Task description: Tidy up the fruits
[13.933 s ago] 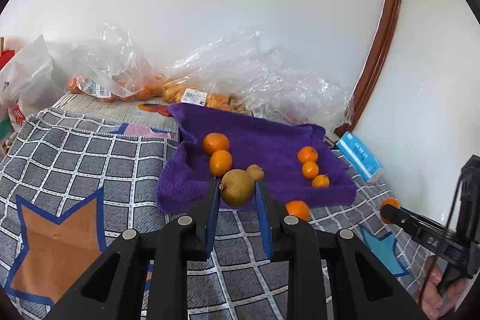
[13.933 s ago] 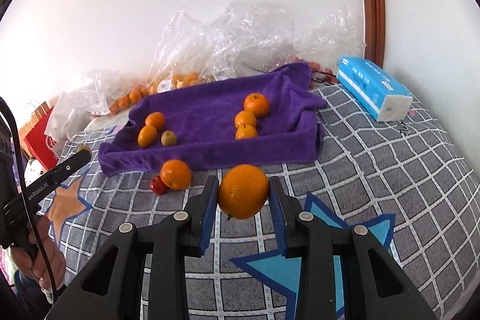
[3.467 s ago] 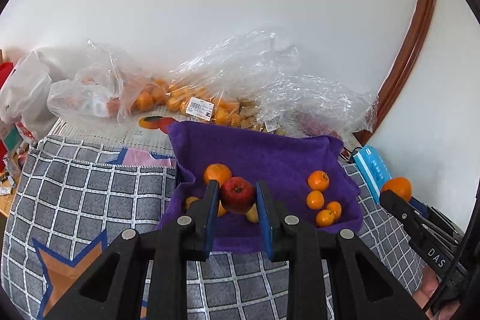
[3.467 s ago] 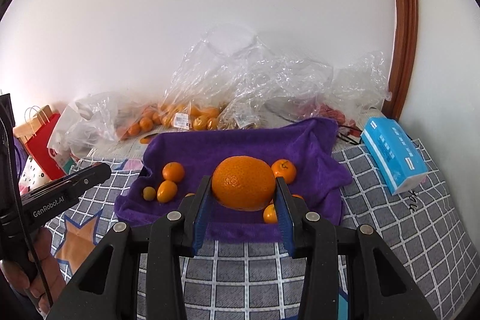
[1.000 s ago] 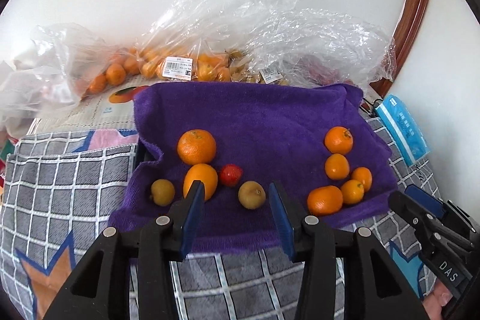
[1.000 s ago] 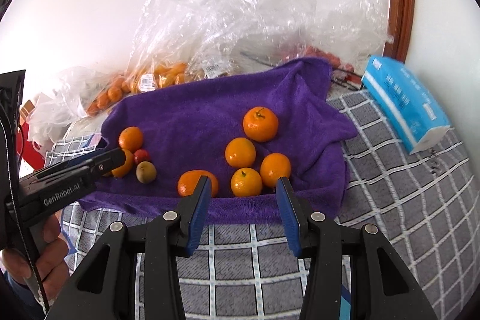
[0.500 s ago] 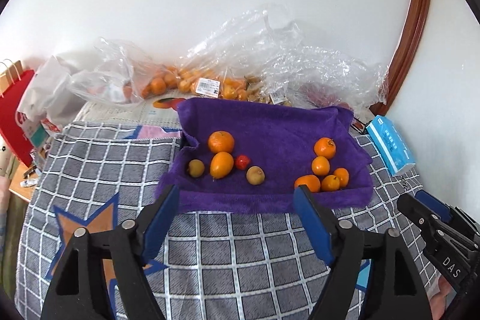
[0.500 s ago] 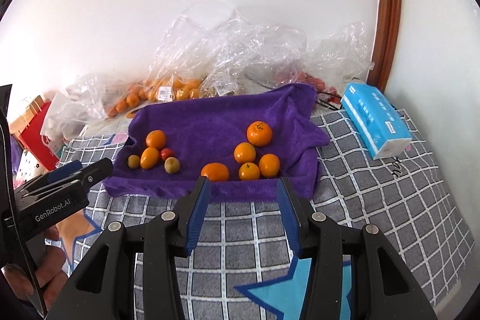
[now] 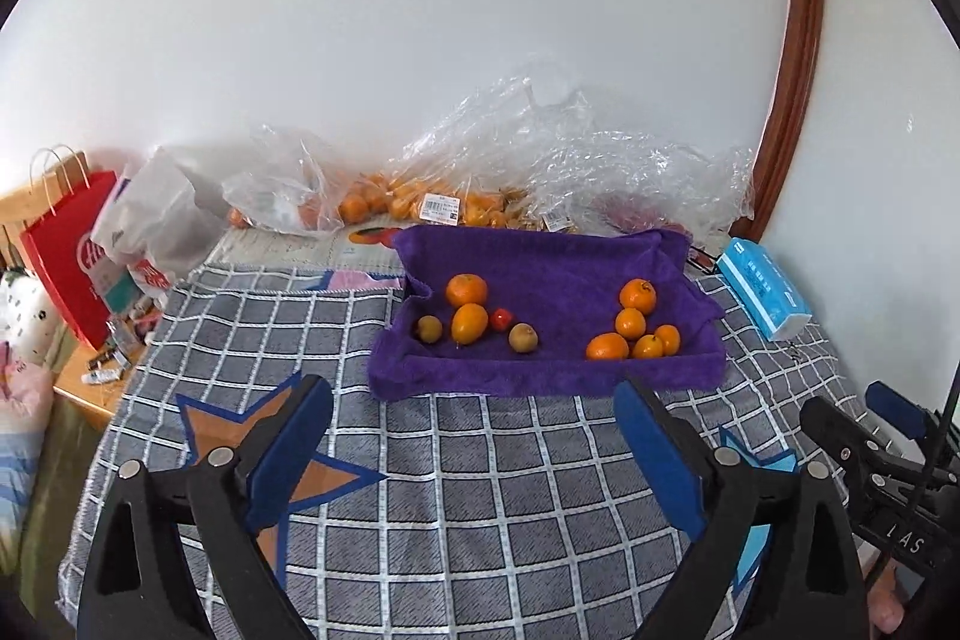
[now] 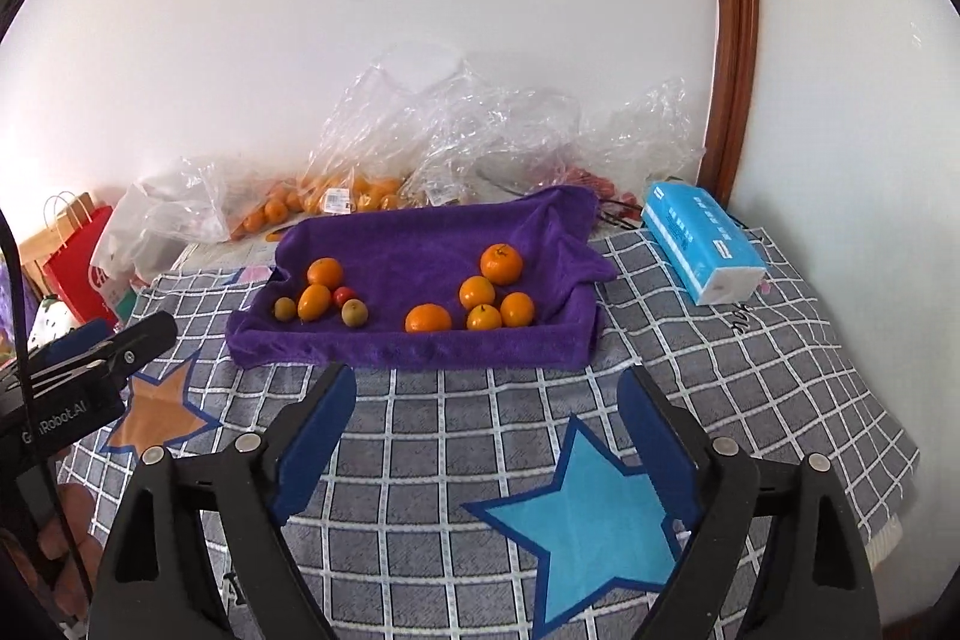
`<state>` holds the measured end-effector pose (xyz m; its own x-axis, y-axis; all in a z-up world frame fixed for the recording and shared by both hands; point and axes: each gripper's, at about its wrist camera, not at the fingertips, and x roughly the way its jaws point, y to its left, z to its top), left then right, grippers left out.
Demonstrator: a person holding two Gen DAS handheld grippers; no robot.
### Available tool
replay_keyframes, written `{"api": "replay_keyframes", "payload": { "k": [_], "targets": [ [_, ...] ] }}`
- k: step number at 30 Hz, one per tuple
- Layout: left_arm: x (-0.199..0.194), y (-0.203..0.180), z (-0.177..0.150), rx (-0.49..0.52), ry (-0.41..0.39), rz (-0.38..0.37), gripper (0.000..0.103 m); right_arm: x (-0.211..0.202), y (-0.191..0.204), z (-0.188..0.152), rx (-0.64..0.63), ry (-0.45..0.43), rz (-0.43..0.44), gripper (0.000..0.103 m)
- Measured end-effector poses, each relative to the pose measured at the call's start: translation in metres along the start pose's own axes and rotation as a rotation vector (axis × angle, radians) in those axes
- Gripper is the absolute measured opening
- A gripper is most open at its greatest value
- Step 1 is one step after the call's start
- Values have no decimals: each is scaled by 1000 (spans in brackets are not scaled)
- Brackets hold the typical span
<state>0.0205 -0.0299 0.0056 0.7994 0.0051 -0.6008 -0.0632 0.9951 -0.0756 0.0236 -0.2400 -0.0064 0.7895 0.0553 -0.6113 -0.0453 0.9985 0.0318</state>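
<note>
Both the left gripper point(image 9: 474, 412) and right gripper point(image 10: 486, 400) have just spread wide, empty, backing off the purple towel point(image 10: 420, 244), so the fruit looks sorted.

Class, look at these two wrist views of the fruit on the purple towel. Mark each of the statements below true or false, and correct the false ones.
1. The left gripper holds a red fruit. False: its jaws are open and empty.
2. All loose fruit lies on the purple towel. True.
3. The small red fruit sits in the right-hand group. False: it is in the left-hand group.
4. The right gripper is open and empty. True.
5. A blue tissue pack lies right of the towel. True.
</note>
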Motion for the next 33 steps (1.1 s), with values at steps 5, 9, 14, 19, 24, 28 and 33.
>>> {"api": "replay_keyframes", "payload": {
  "k": [5,9,14,19,24,28,33],
  "targets": [
    [-13,1,-8,-5,-3,-21,101,-17,0,-10,2,-24,-31,97],
    [-19,1,-12,-5,-7,-35,101,-25,0,-15,8,-22,-26,98],
    [-20,3,-15,-16,-1,-25,101,-29,1,-17,10,-15,-43,98],
    [-19,3,-18,-19,9,-25,101,-30,-1,-19,20,-17,-43,98],
    [-20,1,-19,-11,11,-23,101,-33,-4,-20,29,-24,-45,98],
    [-21,0,-19,-5,16,-20,101,-35,-4,-19,31,-29,-46,98],
    [-23,-1,-20,-9,14,-21,101,-38,-3,-20,26,-37,-48,98]
  ]
}}
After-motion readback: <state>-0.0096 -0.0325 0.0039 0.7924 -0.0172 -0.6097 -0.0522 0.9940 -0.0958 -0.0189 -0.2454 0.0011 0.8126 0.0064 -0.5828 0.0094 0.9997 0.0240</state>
